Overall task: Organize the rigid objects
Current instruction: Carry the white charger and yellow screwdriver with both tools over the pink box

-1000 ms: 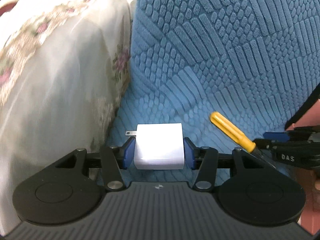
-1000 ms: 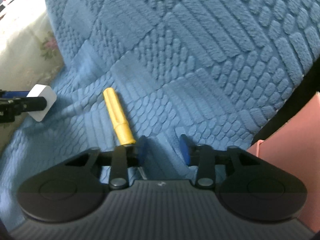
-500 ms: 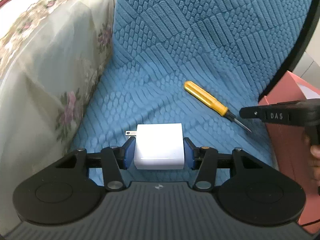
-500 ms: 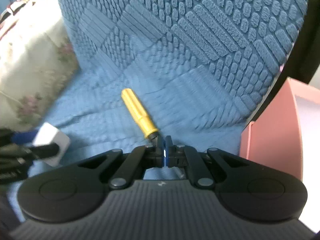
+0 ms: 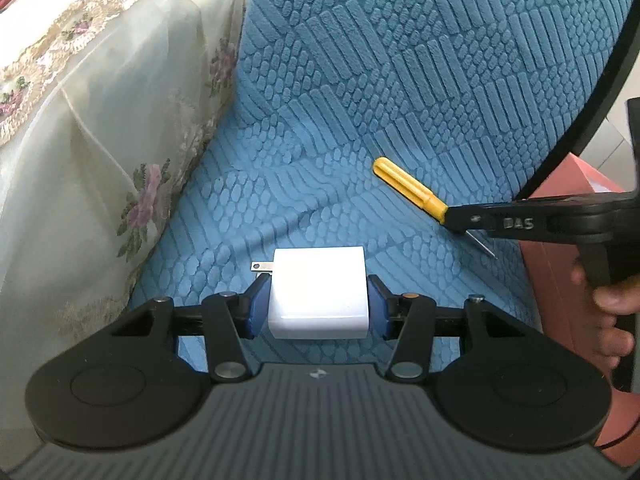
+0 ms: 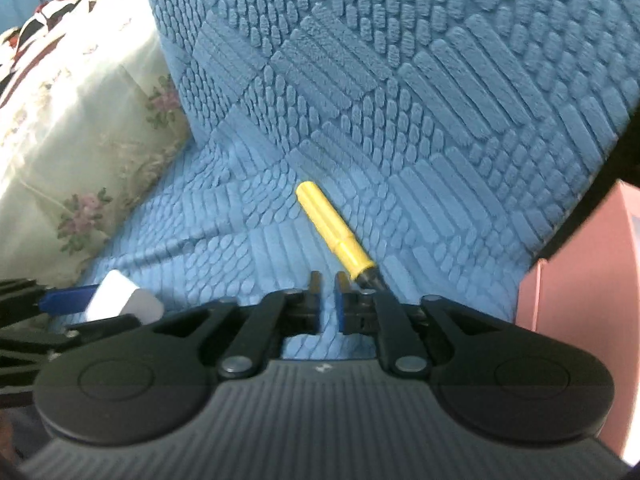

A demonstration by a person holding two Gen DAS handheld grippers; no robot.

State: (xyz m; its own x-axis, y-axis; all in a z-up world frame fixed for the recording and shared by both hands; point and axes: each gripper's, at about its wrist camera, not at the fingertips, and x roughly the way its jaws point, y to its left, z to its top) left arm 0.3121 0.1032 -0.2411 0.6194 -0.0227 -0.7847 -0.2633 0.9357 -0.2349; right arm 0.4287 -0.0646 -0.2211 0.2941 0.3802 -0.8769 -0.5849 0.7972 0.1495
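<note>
My left gripper [image 5: 318,306] is shut on a white plug adapter [image 5: 318,294] with its metal prongs pointing left, held just above the blue quilted seat. A yellow-handled screwdriver [image 5: 408,191] lies on the seat to the right. In the right wrist view the screwdriver [image 6: 334,230] lies just ahead and right of my right gripper [image 6: 327,300], whose fingers stand a narrow gap apart with nothing between them. The right gripper [image 5: 472,220] shows in the left wrist view at the screwdriver's shaft. The adapter [image 6: 122,300] also shows at the left.
The blue textured cushion [image 5: 400,80] covers a chair's seat and back. A floral cream cloth [image 5: 88,120] hangs on the left. A pink box [image 6: 580,300] stands at the right, also seen in the left wrist view [image 5: 568,184].
Both grippers have drawn back and risen from the seat. The right gripper closed from wide open to nearly shut, then parted slightly; the screwdriver still lies on the cushion.
</note>
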